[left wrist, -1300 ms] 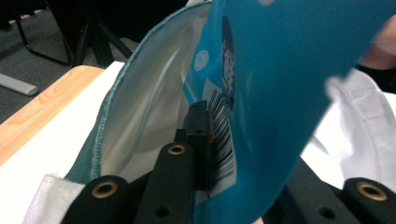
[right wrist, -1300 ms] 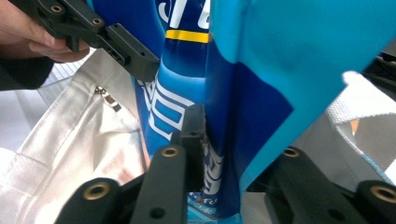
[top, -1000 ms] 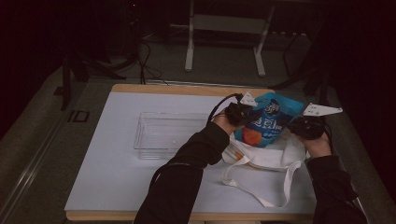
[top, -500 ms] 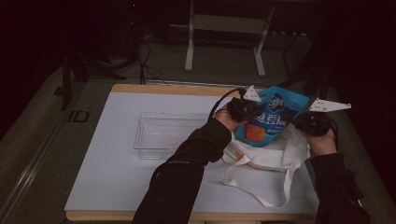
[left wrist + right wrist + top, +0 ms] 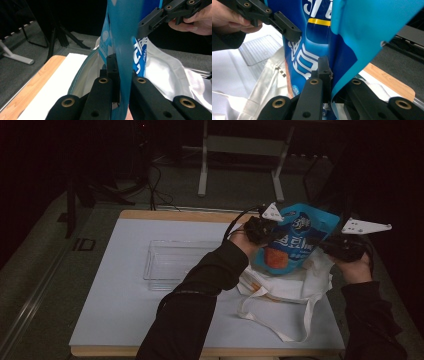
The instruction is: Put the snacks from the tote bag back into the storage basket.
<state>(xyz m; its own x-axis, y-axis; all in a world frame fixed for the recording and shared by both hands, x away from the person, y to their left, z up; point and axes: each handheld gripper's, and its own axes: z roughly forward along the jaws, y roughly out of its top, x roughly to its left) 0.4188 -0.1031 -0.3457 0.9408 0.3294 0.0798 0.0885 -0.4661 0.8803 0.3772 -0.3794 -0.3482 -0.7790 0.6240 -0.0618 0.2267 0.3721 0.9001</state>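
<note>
Two grippers were clamped on one blue snack pouch (image 5: 294,241), which was held upright above the white tote bag (image 5: 285,287) at the table's (image 5: 120,320) right side. The left gripper (image 5: 267,231) was closed on the pouch's left edge, the right gripper (image 5: 325,244) on its right edge. A clear tray (image 5: 170,265) lay well to the left.

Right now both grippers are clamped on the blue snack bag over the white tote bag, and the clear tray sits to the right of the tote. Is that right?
Not quite. The left gripper and right gripper do clamp the blue snack bag over the white tote bag, but the clear tray sits to the tote's left, as the high view shows.
</note>
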